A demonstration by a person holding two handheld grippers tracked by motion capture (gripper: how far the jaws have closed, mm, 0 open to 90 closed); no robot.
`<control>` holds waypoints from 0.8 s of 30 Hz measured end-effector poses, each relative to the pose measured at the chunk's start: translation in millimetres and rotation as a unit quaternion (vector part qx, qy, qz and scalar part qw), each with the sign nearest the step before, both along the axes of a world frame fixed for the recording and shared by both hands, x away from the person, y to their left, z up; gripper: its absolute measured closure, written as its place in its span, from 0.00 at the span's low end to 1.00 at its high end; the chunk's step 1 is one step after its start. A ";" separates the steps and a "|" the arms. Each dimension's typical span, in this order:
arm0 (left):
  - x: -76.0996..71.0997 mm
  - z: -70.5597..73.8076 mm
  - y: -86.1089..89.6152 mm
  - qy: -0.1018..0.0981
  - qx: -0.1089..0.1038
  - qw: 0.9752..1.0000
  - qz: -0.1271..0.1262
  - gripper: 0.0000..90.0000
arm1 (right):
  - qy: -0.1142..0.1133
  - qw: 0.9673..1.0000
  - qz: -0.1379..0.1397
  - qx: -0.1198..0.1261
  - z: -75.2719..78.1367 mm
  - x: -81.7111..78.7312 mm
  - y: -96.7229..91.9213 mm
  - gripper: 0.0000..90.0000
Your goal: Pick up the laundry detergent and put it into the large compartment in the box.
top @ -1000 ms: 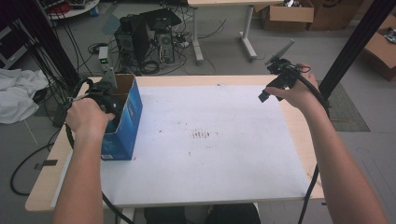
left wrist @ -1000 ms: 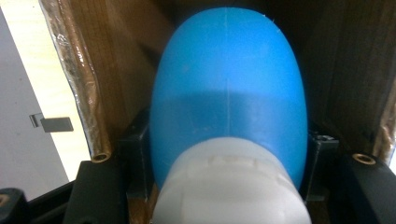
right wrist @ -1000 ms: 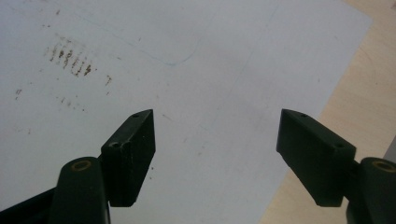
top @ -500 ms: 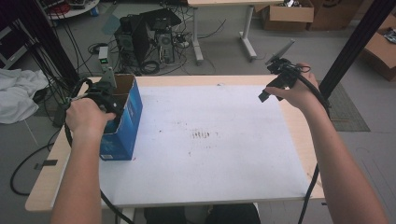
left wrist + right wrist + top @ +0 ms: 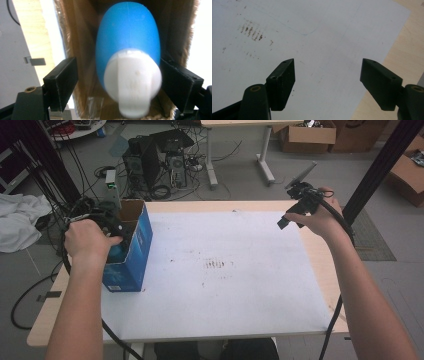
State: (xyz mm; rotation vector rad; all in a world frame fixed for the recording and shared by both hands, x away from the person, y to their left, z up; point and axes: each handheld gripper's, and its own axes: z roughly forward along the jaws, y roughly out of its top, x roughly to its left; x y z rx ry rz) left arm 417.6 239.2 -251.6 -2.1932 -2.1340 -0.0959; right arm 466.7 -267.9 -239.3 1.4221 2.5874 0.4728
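A blue bottle with a white cap (image 5: pixel 127 42) lies inside the open blue cardboard box (image 5: pixel 131 251) at the table's left edge. My left gripper (image 5: pixel 118 63) reaches into the box and straddles the bottle. Its jaws have just been opening: a gap shows at the left jaw, and the right jaw stands close beside the bottle. In the high view the left gripper (image 5: pixel 114 226) sits at the box mouth under the hand. My right gripper (image 5: pixel 327 62) is open with nothing between its jaws, held above the white sheet (image 5: pixel 317 27) near the far right corner (image 5: pixel 290 215).
The white sheet (image 5: pixel 225 240) covers most of the wooden table (image 5: pixel 320 270) and bears dark smudges (image 5: pixel 216 264) in its middle. Computer cases and cables (image 5: pixel 155 160) stand on the floor beyond the table. A black post (image 5: pixel 380 165) rises at the right.
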 end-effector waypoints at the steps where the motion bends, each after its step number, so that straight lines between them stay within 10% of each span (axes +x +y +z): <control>1: -0.7 3.3 -0.6 -0.002 0.002 1.000 -0.002 0.22 | 0.000 1.000 -0.001 0.001 0.2 -0.4 -0.2 0.32; 16: -15.5 57.5 -50.4 -0.038 -0.005 0.995 -0.097 0.17 | -0.003 1.000 0.002 0.002 7.2 -3.2 2.4 0.32; 24: -24.5 57.5 -109.3 -0.047 -0.023 0.981 -0.188 0.17 | 0.000 1.000 -0.001 0.000 10.4 -4.8 2.6 0.31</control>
